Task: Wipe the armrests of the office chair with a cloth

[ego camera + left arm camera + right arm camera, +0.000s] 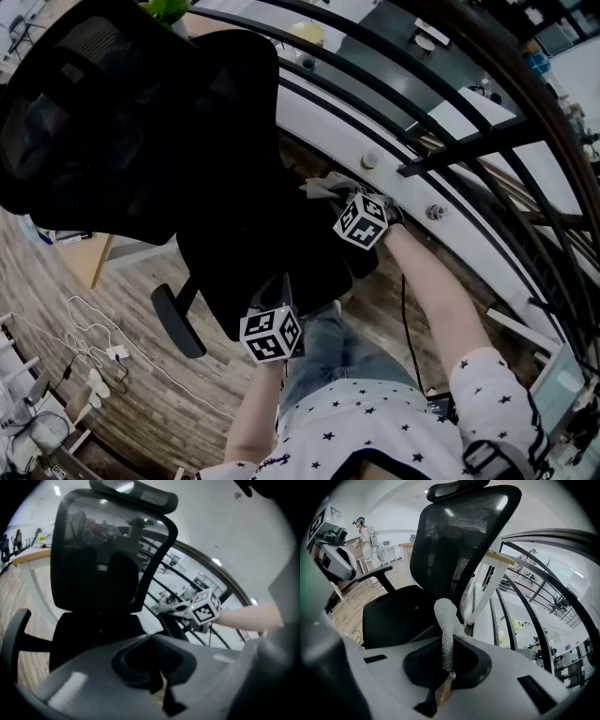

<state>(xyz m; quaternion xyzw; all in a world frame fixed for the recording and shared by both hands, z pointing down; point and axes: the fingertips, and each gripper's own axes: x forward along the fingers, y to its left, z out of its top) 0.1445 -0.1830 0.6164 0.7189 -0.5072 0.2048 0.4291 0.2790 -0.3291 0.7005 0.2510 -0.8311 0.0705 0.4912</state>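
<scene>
The right gripper [447,670] pinches the pale cloth [446,625] at frame centre, before the black office chair [454,550]. The left gripper [159,684], lower centre, has its jaws together, holding nothing.

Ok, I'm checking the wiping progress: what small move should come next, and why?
Probably lower the right gripper so its cloth presses onto the armrest just below it, then drag along; the cloth is clamped but contact isn't clear.

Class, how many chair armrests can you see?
2. One armrest juts out bare on the person's left; the other armrest sits below the cloth held by the right tongs.
</scene>
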